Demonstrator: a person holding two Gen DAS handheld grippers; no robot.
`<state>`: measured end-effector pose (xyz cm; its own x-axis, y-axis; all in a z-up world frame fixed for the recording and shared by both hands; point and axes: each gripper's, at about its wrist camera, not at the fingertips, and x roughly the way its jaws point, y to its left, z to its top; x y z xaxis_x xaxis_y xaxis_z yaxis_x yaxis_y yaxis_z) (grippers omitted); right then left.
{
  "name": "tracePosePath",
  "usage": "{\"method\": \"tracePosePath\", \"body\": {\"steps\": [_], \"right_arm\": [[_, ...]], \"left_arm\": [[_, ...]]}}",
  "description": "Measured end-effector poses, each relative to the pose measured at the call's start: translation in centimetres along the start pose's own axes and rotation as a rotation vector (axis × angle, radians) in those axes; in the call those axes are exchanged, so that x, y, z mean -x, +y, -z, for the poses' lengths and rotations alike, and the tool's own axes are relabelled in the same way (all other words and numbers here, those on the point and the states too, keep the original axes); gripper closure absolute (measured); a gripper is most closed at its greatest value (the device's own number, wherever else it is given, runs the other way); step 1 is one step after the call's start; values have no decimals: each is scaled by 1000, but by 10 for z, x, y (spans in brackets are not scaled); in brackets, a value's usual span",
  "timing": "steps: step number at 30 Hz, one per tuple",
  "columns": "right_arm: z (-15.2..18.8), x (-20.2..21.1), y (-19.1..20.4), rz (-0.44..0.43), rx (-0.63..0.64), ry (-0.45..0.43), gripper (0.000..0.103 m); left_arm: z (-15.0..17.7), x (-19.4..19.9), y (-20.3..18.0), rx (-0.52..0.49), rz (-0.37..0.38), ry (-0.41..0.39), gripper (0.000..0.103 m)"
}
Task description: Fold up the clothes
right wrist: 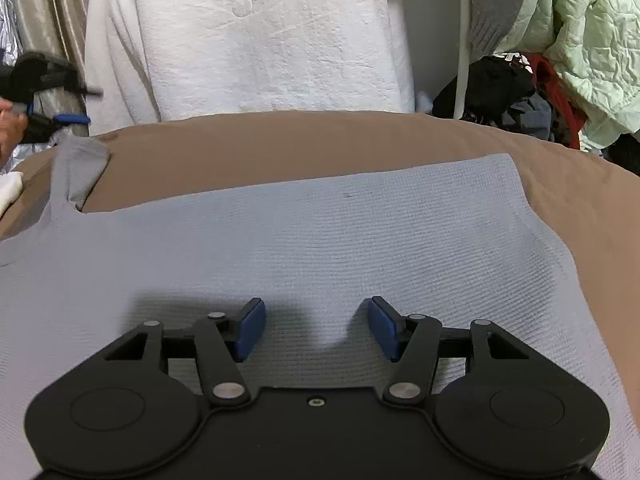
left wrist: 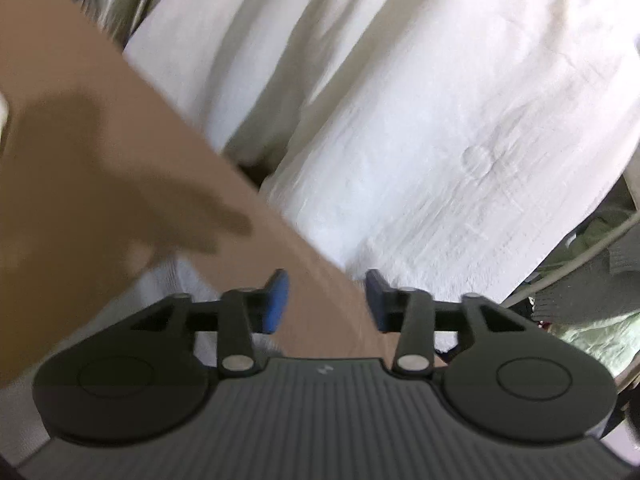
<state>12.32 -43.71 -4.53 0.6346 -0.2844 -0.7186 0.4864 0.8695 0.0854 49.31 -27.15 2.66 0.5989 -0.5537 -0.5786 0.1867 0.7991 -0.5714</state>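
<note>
Your right hand-held gripper (right wrist: 317, 326), spread and empty, hovers over the grey top (right wrist: 280, 240), which runs left-right across the frame; the left hand-held gripper (left wrist: 327, 300), also spread, is off its left end.

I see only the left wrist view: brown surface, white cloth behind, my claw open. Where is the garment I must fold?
Observer: In the right wrist view, a light grey knit top lies flat on the brown surface, directly under the right claw.
Operator: Is the right claw holding it?
Observer: No. Its jaws stand open above the fabric, with nothing between them.
Operator: Where is my left claw relative to the top?
Observer: The left claw shows at the far left edge of the right view, near the top's shoulder strap, not gripping it.
</note>
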Motion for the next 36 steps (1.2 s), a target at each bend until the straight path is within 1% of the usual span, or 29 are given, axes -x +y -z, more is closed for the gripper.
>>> {"method": "tracePosePath", "body": {"steps": [1, 2, 3, 5, 7, 9, 11, 13, 14, 15, 16, 17, 18, 20, 22, 23, 24, 25, 27, 28, 30, 33, 36], "right_arm": [[-3, 1, -3, 17, 5, 2, 40], [-5, 2, -8, 54, 6, 1, 40], [-8, 3, -16, 102, -6, 6, 39], [-12, 3, -35, 179, -52, 30, 39], [-16, 11, -58, 186, -117, 38, 39], [-21, 25, -77, 184, -162, 40, 39], [-23, 44, -87, 219, -163, 55, 39], [-18, 63, -88, 218, -91, 27, 33], [-13, 67, -87, 206, -41, 6, 26], [-10, 64, -87, 208, -27, -5, 24], [-10, 57, -89, 220, -43, -9, 24], [-10, 50, -91, 232, -60, -13, 24], [-11, 41, -92, 225, -70, -13, 25], [-16, 24, -92, 194, -80, -13, 25], [-20, 9, -91, 199, -99, -21, 25], [-20, 2, -90, 195, -119, -6, 25], [-17, -3, -89, 181, -130, 23, 24], [-13, -5, -84, 172, -105, 35, 24], [-8, -4, -68, 210, 17, 25, 23], [-7, -3, -64, 224, 56, 22, 23], [-8, -3, -65, 231, 49, 22, 21], [-10, -8, -81, 220, -47, 33, 16], [-11, -8, -91, 217, -119, 37, 16]], "left_arm": [[1, 3, -4, -40, 7, 0, 49], [4, 6, -6, -84, 7, 10, 44], [10, 11, -7, -133, 5, 24, 42], [24, 22, -9, -239, 0, 56, 41], [39, 39, -4, -320, 7, 94, 40], [53, 37, -6, -340, 17, 121, 39], [66, 30, -10, -349, 28, 146, 39], [80, 23, -13, -359, 38, 170, 39], [87, 20, -15, -363, 44, 183, 39], [93, 17, -17, -368, 49, 195, 42], [100, 14, -18, -373, 54, 207, 46], [107, 10, -20, -377, 60, 220, 71], [114, 7, -22, -382, 65, 232, 86], [127, 0, -25, -391, 76, 257, 86], [137, -3, -37, -408, 145, 288, 86], [141, -4, -44, -417, 185, 304, 85], [145, 0, -50, -434, 218, 313, 81], [148, 6, -56, -454, 248, 318, 77], [156, 25, -62, -530, 276, 294, 48], [157, 35, -60, -566, 266, 268, 44], [160, 54, -47, -596, 212, 220, 42], [163, 88, -16, -544, 138, 207, 42], [175, 135, 14, -523, 50, 194, 42]]}}
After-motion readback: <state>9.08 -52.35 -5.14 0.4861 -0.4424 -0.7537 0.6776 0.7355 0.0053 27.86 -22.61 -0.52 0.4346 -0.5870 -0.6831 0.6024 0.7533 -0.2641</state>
